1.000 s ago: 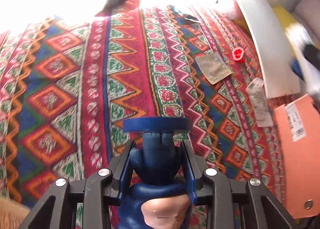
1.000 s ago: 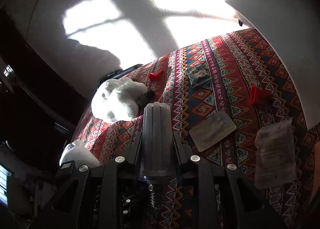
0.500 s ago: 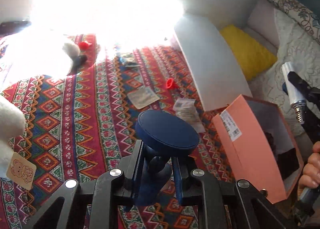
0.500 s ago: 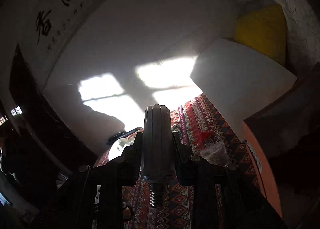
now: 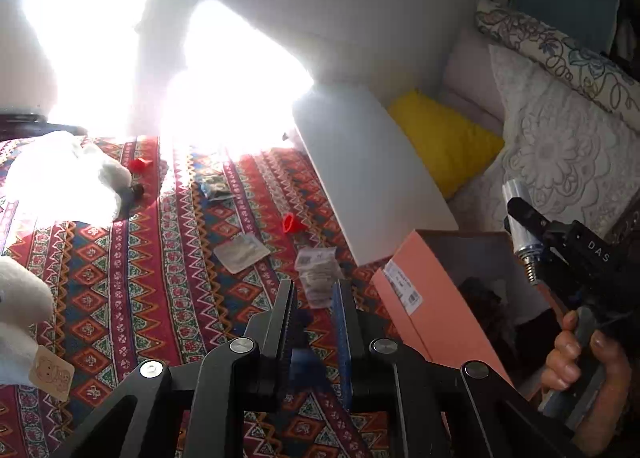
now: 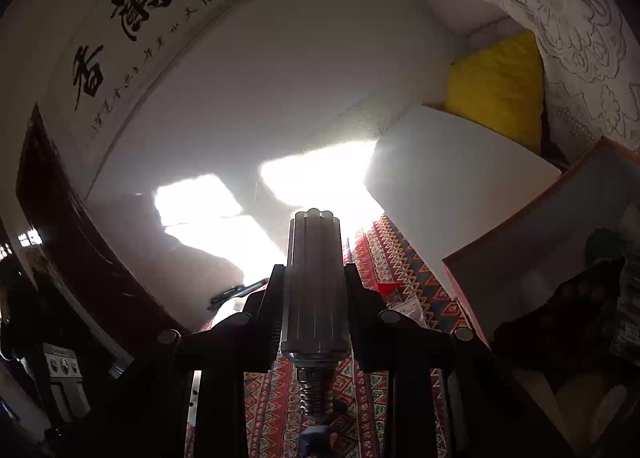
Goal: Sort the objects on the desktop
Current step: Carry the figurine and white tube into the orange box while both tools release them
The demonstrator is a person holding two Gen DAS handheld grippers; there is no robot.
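**Cylinder over the box**

My right gripper (image 6: pixel 314 290) clamps the ribbed metal cylinder (image 6: pixel 314 282) just above the open orange box (image 5: pixel 424 298), apparently for dropping in. My left gripper (image 5: pixel 314 298) shows jaws parted; something blue blurs between them.

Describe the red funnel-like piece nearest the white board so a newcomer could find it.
Start at the white board lying on the patterned cloth. Just off its left edge sits a small red funnel-like piece. Flat pale packets lie nearby; it alone is bright red and raised.
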